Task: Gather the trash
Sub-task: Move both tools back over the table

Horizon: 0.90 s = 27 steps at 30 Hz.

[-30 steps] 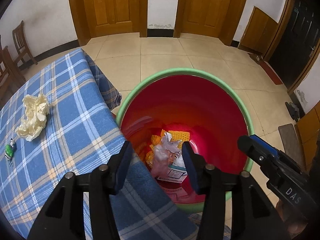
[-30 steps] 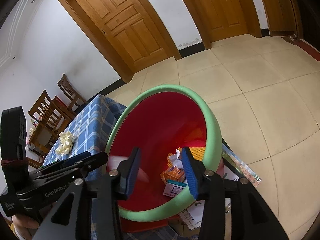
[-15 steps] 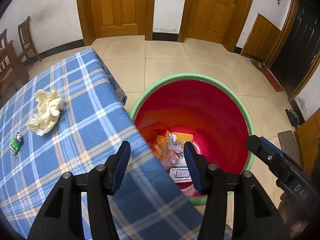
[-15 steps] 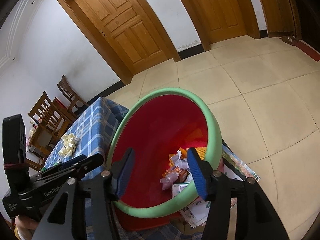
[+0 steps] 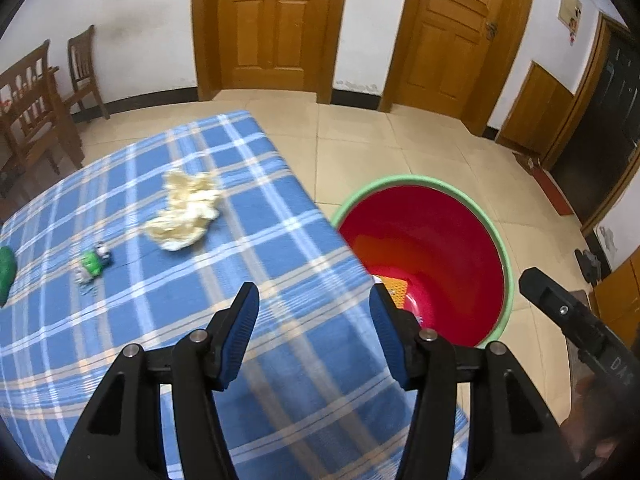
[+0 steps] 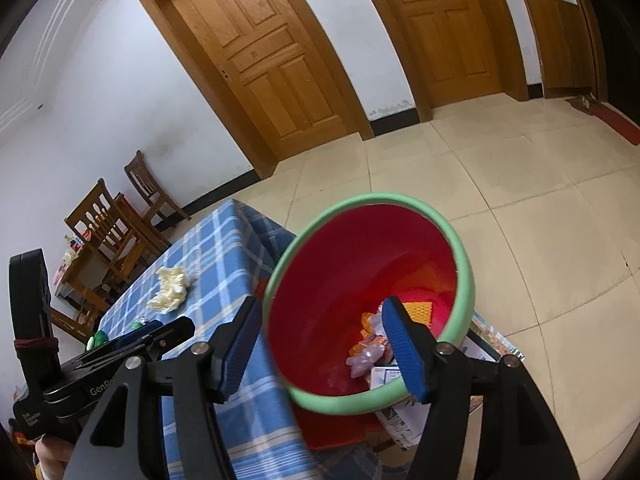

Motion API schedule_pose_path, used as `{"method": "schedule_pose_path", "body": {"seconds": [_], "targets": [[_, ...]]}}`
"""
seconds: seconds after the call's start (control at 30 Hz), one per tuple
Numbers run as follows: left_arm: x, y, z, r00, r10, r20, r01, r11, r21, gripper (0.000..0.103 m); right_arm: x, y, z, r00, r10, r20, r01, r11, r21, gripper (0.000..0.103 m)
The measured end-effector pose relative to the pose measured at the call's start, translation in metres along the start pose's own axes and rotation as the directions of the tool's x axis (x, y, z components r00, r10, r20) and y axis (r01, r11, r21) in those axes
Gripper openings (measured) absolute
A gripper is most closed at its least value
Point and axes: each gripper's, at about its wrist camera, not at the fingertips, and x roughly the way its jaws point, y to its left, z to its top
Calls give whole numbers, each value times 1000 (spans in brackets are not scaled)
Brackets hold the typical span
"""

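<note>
A red bin with a green rim (image 5: 505, 258) stands beside the table's right edge, and the right wrist view shows wrappers and small boxes (image 6: 370, 350) at its bottom. A crumpled yellowish paper (image 5: 185, 210) (image 6: 170, 289) lies on the blue plaid tablecloth (image 5: 168, 320), with a small green wrapper (image 5: 93, 263) to its left. My left gripper (image 5: 314, 314) hovers open over the cloth near the table's corner, empty. My right gripper (image 6: 320, 310) hangs above the bin (image 6: 466, 276), its jaws opening with nothing held between them.
Wooden chairs (image 5: 36, 104) stand at the back left and two wooden doors (image 5: 272, 24) line the far wall. Another green thing (image 5: 6, 268) shows at the cloth's left edge. Printed papers (image 6: 490, 340) lie under the bin. Tiled floor (image 6: 520, 200) spreads behind it.
My left gripper swung left from above the bin to above the tablecloth. My right gripper rose slightly over the bin and its jaws spread wider.
</note>
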Motion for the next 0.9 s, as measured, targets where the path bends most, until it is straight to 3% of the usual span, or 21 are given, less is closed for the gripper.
{"method": "schedule_pose_path", "body": {"seconds": [0.47, 0.9], "targets": [[-50, 95, -10, 990, 117, 75, -106, 985, -134, 59, -4, 74, -4, 998, 60, -28, -63, 992, -106, 67], [-50, 165, -4, 975, 214, 61, -198, 961, -195, 60, 33, 139, 1, 990, 99, -101, -116, 978, -175, 68]]}}
